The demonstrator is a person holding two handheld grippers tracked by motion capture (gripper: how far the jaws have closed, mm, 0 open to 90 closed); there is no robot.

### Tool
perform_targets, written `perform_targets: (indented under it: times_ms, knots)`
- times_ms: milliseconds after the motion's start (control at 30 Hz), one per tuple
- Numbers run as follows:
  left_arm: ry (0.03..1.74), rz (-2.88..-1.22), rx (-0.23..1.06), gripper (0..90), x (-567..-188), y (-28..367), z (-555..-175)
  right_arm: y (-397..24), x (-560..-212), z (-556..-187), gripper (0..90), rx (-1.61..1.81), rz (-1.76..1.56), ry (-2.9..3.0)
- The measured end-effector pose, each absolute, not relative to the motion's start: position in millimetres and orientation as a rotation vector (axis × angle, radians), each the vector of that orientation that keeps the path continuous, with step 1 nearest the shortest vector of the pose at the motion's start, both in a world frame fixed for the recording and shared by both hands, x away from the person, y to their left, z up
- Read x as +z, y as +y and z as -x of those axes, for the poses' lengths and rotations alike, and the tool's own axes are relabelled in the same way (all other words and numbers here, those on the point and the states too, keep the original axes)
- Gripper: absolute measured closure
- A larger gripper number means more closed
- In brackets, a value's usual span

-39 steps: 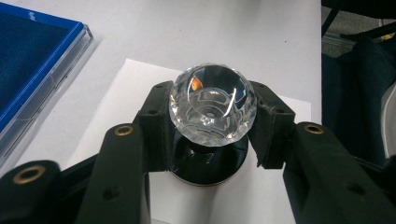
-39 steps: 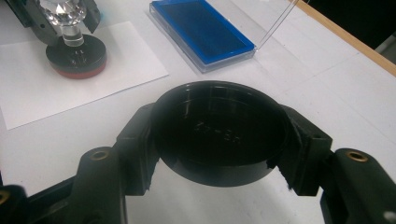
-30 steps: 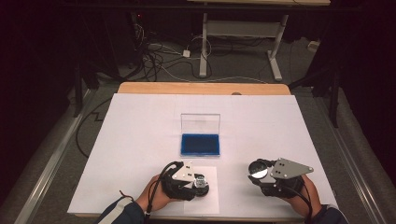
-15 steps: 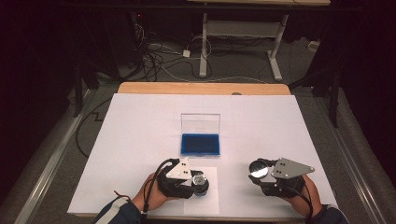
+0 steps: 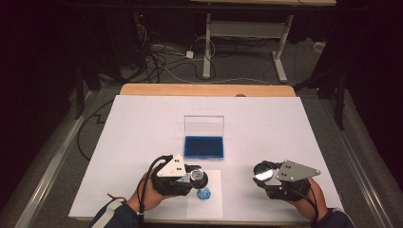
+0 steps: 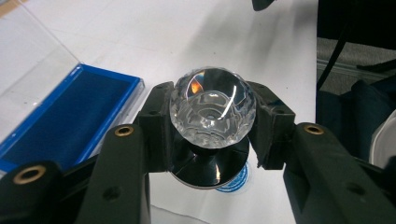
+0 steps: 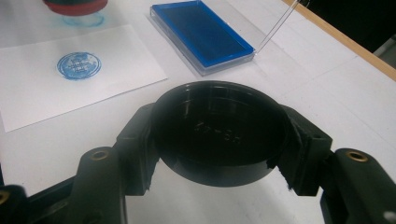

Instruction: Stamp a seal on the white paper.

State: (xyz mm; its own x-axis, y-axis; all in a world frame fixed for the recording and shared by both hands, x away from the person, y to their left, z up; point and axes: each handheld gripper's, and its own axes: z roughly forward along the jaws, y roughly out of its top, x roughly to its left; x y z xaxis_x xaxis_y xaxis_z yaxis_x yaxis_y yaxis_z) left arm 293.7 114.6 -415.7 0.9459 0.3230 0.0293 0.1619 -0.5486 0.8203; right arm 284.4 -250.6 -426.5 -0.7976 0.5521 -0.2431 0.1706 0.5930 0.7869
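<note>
My left gripper point(image 5: 194, 177) is shut on a round stamp point(image 6: 212, 107) with a faceted clear knob, and holds it just above a small sheet of paper point(image 5: 215, 203). A round blue print point(image 5: 203, 194) lies on that sheet, right below the stamp; it also shows as a blue print point(image 7: 78, 65) in the right gripper view. My right gripper point(image 5: 263, 174) is shut on a round black cap point(image 7: 219, 130), held low over the table at the right. Behind them a blue ink pad point(image 5: 204, 146) lies in its open clear case.
The case's clear lid point(image 5: 204, 126) stands upright behind the pad. A white cover point(image 5: 142, 123) lies over the table, with a wooden edge point(image 5: 204, 89) at the back. Cables and table legs stand on the floor beyond it.
My left gripper has lifted the stamp up off the paper and slightly to the left, which uncovers the blue print. The right gripper has kept still.
</note>
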Motion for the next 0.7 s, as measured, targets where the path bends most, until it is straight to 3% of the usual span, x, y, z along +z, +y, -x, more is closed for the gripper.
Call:
perform_targets:
  times_ms: [700]
  knots:
    - [0.399,-2.101,0.285,54.1,-403,140,-300,-250,-428,-289,39.0,1.096,-0.583,2.359]
